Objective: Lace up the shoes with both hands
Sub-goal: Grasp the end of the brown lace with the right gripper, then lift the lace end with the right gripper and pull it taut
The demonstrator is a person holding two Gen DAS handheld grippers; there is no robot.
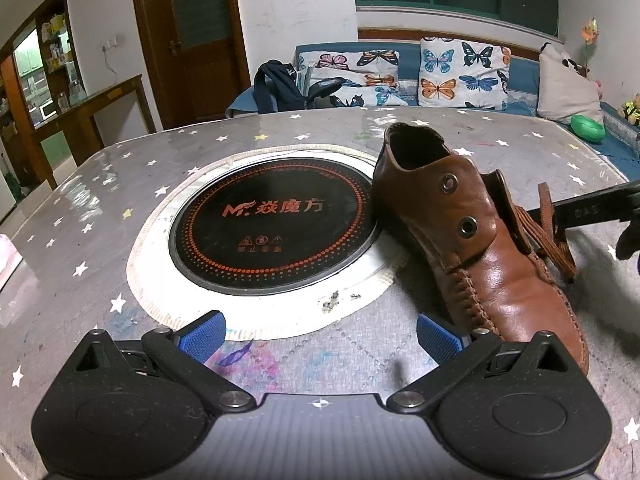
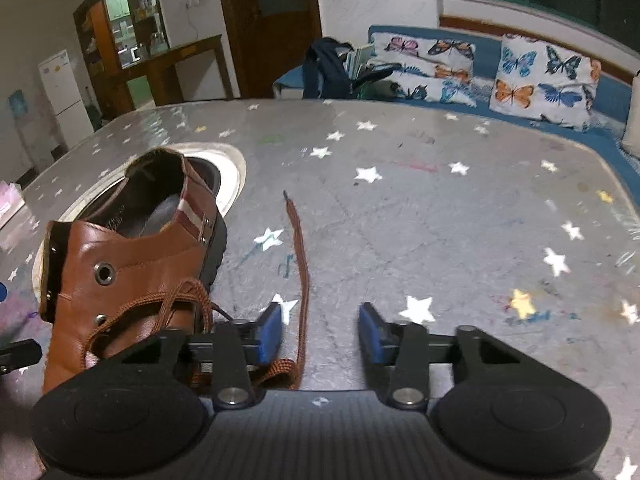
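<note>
Star-print table (image 2: 440, 208), inset cooktop (image 1: 272, 224), butterfly-cushioned sofa (image 1: 524, 72), wooden door (image 1: 200, 40)

Each tool shows the same build along the bottom of its frame: the left tool (image 1: 320, 338) and the right tool (image 2: 320, 328) have a ribbed dark-grey body, two round black housings, black linkage arms pinned with silver screws, blue ridged pads (image 1: 202, 336) and a small white crosshair mark.

free: star-print tabletop (image 2: 440, 208) right of brown leather shoe (image 2: 132, 264), open to far edge | obstacles: loose lace end (image 2: 298, 248) across it; induction hob (image 1: 272, 216) touching shoe's heel
</note>
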